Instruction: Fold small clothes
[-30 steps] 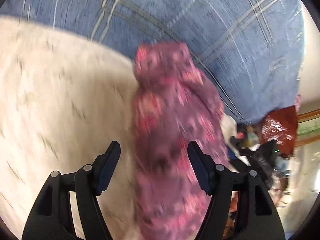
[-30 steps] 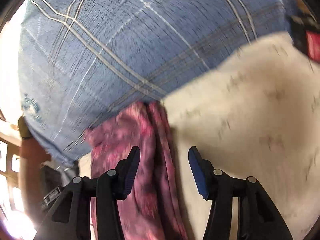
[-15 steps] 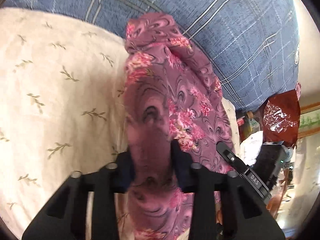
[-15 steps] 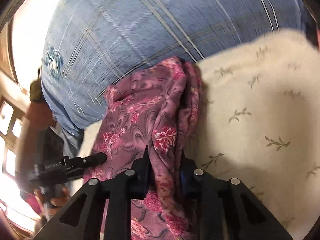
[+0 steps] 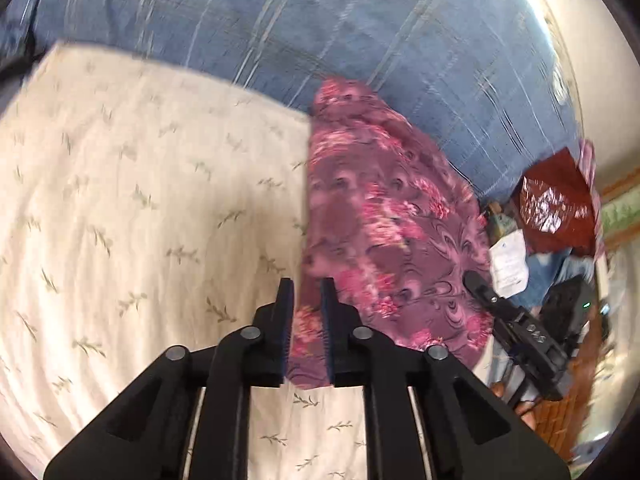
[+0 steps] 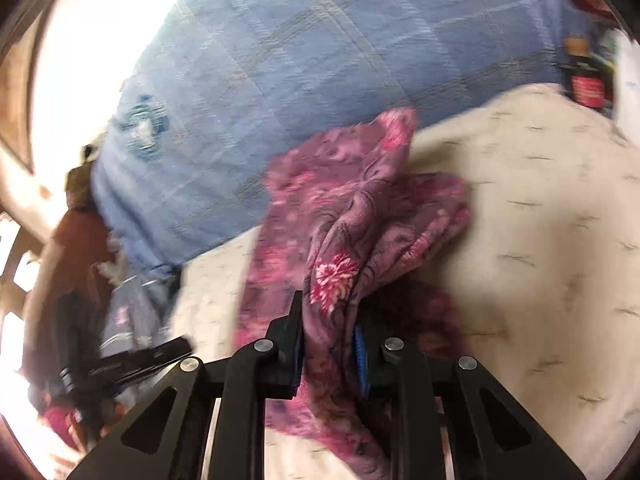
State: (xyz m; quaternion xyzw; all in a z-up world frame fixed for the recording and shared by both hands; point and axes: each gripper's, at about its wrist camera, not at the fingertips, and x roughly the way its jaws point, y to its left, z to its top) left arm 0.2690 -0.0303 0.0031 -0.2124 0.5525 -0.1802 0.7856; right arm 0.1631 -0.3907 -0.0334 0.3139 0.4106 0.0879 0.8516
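Now garment (image 5: 384,216) lifted, both tongs clamped.

I see soft matt floral cloth (image 5: 384,216) pinched in my left hand-held gripper (image 5: 307,304), matt black plastic with metal pivot pins. Left of it: cream sprigged sheet (image 5: 132,216), wrinkled. Ahead: blue plaid cotton cover (image 5: 320,32).
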